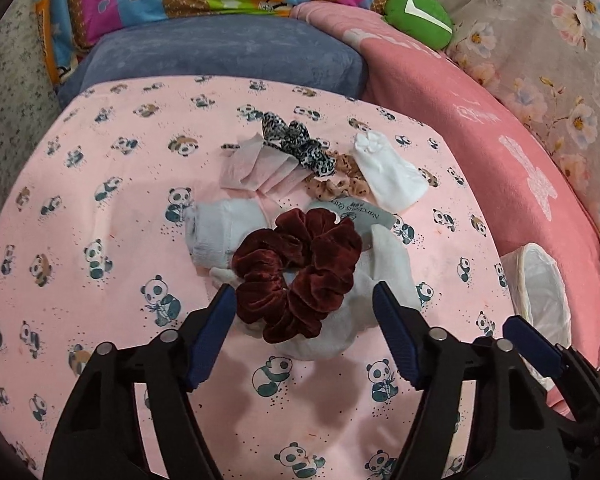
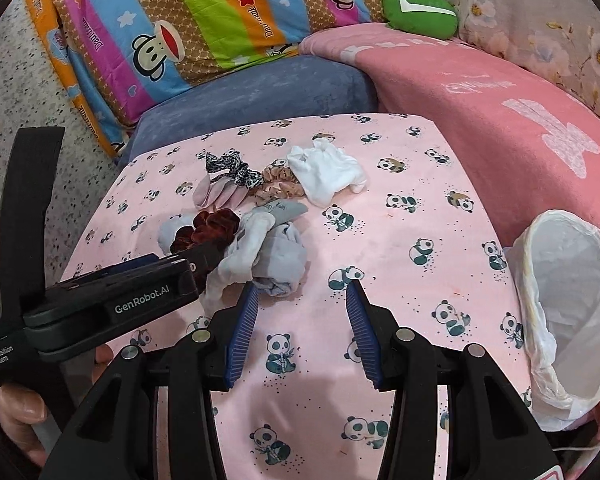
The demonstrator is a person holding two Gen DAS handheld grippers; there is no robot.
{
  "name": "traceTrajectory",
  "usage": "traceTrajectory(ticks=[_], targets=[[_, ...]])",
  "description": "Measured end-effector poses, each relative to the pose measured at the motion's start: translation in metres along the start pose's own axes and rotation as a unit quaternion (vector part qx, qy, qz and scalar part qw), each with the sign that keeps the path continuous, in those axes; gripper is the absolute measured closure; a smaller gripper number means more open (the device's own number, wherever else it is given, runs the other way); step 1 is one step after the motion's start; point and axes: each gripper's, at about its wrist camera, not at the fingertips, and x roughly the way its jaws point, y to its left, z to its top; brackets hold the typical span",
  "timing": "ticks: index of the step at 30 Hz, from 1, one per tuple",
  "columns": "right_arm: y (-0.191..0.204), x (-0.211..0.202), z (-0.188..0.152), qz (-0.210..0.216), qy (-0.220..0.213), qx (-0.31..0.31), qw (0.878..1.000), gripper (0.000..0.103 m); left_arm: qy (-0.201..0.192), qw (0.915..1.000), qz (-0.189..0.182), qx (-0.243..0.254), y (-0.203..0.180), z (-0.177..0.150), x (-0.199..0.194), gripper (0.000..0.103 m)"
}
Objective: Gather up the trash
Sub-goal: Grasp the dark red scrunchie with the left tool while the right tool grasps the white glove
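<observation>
Crumpled tissue under scrunchie, left tool spread

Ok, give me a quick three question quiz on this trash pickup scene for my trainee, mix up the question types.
1. True or false: the dark red velvet scrunchie lies on crumpled pale grey tissue.
2. Multiple choice: the white bag-lined bin sits (A) at the pink panda-print cloth's right edge, (B) at its left edge, (C) on the blue cushion.
3. Fill in: the left gripper's jaws are ____, on either side of the scrunchie.

Key: 1 true. 2 A. 3 open. The right gripper is also open, over bare cloth beside the tissue.
</observation>
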Motion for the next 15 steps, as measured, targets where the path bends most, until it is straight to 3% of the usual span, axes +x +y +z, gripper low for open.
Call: traceTrajectory(ticks=[3,5,9,15], targets=[[0.006,0.009,0.004,0.003,0.006,-0.001,1.000,0.056,0.010,0.9998,-0.018,-0.004,0.005,0.002,0.005,0.051],[0.009,0.015,0.006,0.008,0.010,-0.001,1.000,0.056,0.016,0.9993,-0.033,-0.007,0.009,0.002,0.006,0.066],[0.017,0.025,0.011,0.019,0.015,-0.007,1.000,0.056,0.017,0.9978,-0.063,-0.015,0.017,0.004,0.003,0.087],[0.029,0.046,0.015,0.034,0.033,-0.011,0.999,0.062,0.012,0.9969,-0.077,-0.016,0.022,0.005,-0.005,0.091]])
